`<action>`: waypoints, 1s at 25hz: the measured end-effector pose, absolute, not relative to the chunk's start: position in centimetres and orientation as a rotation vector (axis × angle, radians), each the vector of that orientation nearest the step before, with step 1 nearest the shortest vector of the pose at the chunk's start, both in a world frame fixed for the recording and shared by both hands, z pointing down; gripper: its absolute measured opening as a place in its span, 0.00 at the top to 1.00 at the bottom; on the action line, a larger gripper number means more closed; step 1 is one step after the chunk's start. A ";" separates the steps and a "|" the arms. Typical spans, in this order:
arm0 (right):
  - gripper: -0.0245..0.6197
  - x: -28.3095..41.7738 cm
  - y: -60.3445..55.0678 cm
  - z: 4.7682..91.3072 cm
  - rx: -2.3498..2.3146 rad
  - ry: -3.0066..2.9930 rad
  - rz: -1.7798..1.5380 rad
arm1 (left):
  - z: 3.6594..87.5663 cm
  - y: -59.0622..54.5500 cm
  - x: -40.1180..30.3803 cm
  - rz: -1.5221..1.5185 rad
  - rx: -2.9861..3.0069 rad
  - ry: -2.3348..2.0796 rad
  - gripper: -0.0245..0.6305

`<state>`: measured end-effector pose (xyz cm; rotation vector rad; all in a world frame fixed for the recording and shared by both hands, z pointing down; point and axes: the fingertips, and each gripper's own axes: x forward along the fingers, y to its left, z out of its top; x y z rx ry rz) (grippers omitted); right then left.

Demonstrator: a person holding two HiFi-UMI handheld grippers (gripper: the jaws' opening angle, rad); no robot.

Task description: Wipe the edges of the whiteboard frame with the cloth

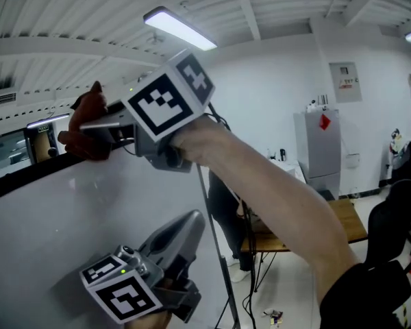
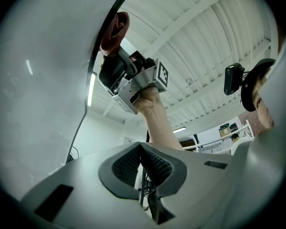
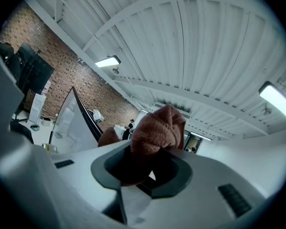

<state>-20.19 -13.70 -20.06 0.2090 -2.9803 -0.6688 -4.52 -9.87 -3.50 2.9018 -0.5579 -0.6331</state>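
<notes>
bunched reddish-brown cloth (image 3: 156, 128), pinched in right gripper (image 1: 99, 130) jaws, at whiteboard frame (image 1: 20, 178)

Two pale grey handheld grippers, a marker cube on each, one dark sleeve.

Up top, the right gripper (image 1: 92, 127): light grey shell, a white cube (image 1: 168, 100) with bold black square markers on its faces, and a tiny green light (image 1: 130, 88) glowing beside it. Down below, the left gripper (image 1: 192, 218) has the same smooth moulded grey, its own marker cube (image 1: 120, 292), a green lamp (image 1: 123, 271) and a small round knob (image 1: 127, 252) on top. From its own camera, the jaws carry dark grey pads (image 2: 126, 165) with fine ribbing, and dark rectangular slots (image 2: 55, 202) sit in the shell. A black sleeve (image 1: 363, 290) covers only the upper arm, and there's a black camera (image 2: 233, 78) worn on the head.
</notes>
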 end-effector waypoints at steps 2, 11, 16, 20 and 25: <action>0.79 -19.2 -15.1 -19.9 0.169 -2.981 -0.677 | -3.2 -12.1 -3.2 -0.636 2.889 -0.591 0.98; 0.79 -13.7 -22.3 -18.3 0.063 -2.982 -0.695 | -1.1 -20.9 3.1 -0.644 2.860 -0.721 0.98; 0.79 -10.6 -25.1 -19.3 0.041 -2.990 -0.684 | -2.1 -23.5 6.0 -0.645 2.833 -0.788 0.98; 0.79 -10.1 -26.8 -19.3 0.033 -2.995 -0.676 | -2.1 -24.8 6.6 -0.647 2.825 -0.820 0.98; 0.79 -10.6 -28.1 -19.1 0.033 -3.003 -0.649 | -1.6 -25.4 5.9 -0.655 2.798 -0.869 0.98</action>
